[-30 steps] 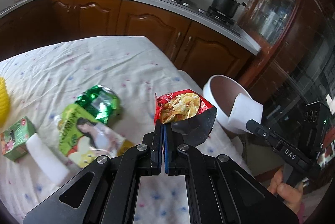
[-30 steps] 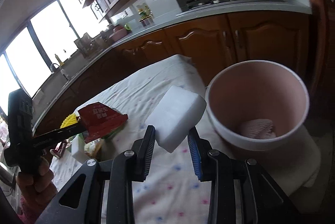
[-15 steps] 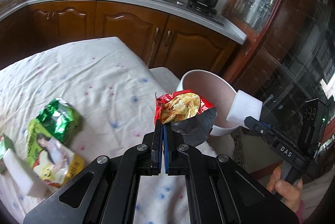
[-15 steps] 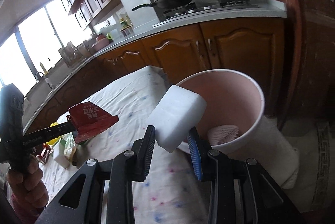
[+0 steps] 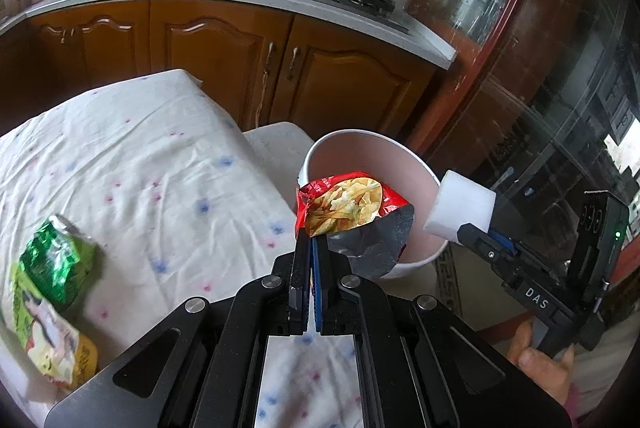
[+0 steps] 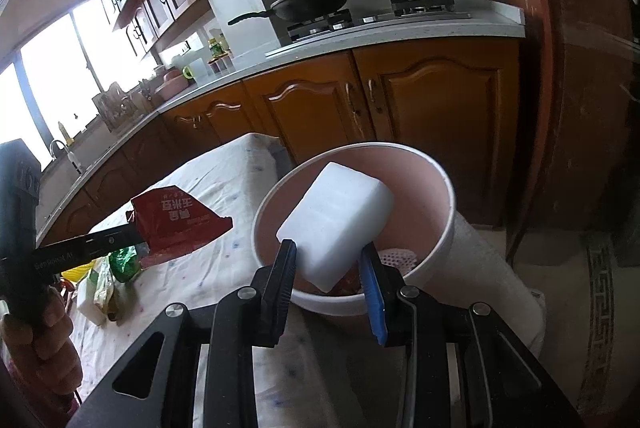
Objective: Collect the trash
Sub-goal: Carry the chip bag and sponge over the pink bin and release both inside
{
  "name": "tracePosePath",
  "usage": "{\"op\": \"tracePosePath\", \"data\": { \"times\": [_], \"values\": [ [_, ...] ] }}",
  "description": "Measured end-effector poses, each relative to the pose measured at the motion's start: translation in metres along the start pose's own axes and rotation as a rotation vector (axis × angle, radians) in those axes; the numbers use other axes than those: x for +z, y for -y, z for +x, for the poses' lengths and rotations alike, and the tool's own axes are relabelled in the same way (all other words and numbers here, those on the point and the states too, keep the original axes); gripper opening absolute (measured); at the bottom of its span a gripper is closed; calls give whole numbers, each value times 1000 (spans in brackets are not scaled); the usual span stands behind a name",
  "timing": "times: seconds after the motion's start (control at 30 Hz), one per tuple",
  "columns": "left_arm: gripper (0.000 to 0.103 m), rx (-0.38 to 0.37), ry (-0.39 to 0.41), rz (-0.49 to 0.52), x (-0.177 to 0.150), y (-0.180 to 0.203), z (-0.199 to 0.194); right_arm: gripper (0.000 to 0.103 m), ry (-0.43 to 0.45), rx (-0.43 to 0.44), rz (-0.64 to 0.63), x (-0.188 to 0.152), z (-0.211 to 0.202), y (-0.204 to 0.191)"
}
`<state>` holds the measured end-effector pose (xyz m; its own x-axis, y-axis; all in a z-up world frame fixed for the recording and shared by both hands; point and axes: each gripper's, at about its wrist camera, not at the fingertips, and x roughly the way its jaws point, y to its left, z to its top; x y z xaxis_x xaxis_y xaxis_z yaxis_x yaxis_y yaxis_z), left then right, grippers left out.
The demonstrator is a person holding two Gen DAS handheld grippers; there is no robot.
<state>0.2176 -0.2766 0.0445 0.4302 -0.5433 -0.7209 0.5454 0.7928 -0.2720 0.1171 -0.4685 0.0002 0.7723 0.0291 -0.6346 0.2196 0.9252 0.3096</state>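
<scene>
Tools (image 5: 311,248) (image 6: 329,260) gripping trash, poised over bin (image 6: 448,188)

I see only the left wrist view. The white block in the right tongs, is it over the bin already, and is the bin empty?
Observer: In the right wrist view the white foam block hangs over the mouth of the pink bin, clamped in the right tongs.
Operator: And inside the bin?
Observer: Not empty. A whitish net-like piece lies at the bottom.
Operator: My chip bag?
Observer: From that side, the red chip bag in the left tongs appears left of the bin, above the tablecloth.
</scene>
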Motion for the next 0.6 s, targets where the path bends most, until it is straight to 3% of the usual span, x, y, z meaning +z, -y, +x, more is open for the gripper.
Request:
{"op": "tracePosePath", "data": {
  "times": [0.6],
  "values": [
    [0, 7, -79, 82, 34, 39, 66, 33, -61, -58, -72, 20, 26, 25]
  ]
}}
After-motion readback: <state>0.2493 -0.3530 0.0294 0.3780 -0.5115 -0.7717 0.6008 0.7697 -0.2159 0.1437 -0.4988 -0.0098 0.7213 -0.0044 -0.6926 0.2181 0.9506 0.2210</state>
